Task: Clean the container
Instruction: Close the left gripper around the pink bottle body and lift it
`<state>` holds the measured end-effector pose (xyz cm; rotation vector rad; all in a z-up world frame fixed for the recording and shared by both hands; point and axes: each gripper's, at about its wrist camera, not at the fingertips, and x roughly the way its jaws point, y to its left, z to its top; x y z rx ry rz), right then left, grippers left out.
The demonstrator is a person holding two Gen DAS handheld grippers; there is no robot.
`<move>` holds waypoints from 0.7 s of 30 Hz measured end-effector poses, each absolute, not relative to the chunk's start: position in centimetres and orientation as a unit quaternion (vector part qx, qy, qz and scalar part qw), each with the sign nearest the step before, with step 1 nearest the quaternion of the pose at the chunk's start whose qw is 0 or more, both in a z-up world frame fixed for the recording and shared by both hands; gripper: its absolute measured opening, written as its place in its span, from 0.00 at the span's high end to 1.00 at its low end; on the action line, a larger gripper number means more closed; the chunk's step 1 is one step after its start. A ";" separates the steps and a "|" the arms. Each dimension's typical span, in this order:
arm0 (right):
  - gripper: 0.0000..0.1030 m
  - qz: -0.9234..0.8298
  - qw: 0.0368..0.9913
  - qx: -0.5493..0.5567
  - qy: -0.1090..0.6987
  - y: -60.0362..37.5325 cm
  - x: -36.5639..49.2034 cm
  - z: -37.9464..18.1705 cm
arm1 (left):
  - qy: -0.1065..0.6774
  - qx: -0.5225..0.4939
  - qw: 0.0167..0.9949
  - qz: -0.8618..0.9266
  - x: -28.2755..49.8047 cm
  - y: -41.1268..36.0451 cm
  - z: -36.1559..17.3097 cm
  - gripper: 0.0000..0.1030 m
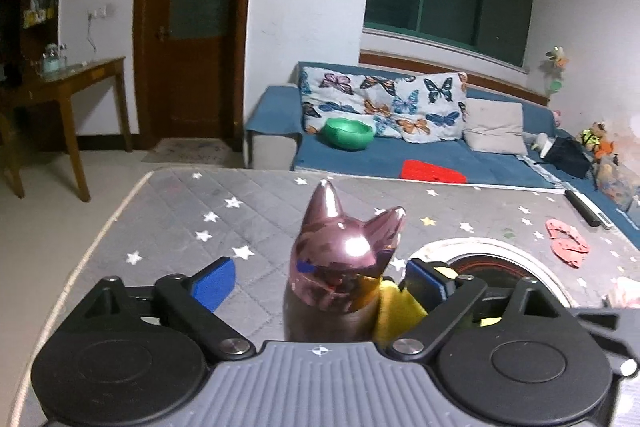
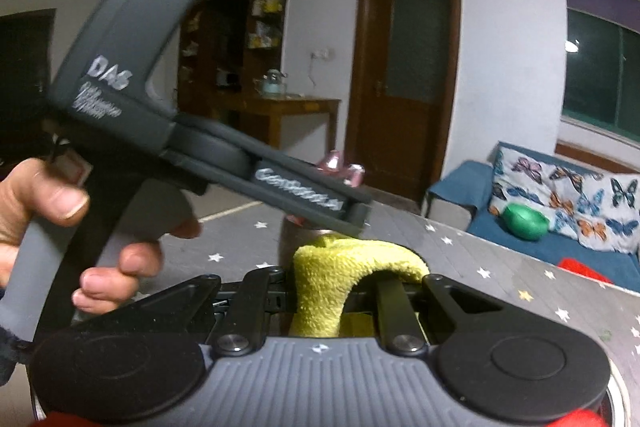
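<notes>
A shiny pink cat-shaped container (image 1: 340, 267) stands upright on the grey star-patterned mat (image 1: 180, 211). My left gripper (image 1: 318, 281) is open, its blue pads (image 1: 212, 283) wide apart on either side of the container and not touching it. A yellow cloth (image 1: 396, 307) presses against the container's right side. In the right wrist view my right gripper (image 2: 340, 275) is shut on the yellow cloth (image 2: 344, 267), which drapes over and hides its fingertips. Just beyond it a hand (image 2: 48, 203) holds the left gripper (image 2: 356, 213), and the container's pink ears (image 2: 340, 167) peek above it.
A round white-rimmed basin (image 1: 480, 241) sits on the mat right of the container. Farther right lie a pink rag (image 1: 566, 241) and a black rod (image 1: 586, 209). Behind the mat a blue sofa (image 1: 460, 155) holds a green bowl (image 1: 348, 133) and a red item (image 1: 434, 171).
</notes>
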<state>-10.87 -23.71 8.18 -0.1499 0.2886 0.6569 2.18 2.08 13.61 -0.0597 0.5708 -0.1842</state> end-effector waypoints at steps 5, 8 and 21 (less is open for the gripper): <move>0.88 0.343 0.924 -0.077 0.148 -22.6 -10.3 7.0 | 0.291 -0.031 0.951 -0.103 2.6 2.3 13.1 0.32; 0.87 0.348 0.920 -0.071 0.168 -22.2 -9.6 6.0 | 0.295 -0.033 0.949 -0.109 2.7 2.3 12.9 0.38; 0.87 0.349 0.898 -0.038 0.265 -22.7 -6.6 1.9 | 0.291 -0.030 0.950 -0.107 2.5 2.3 13.0 0.39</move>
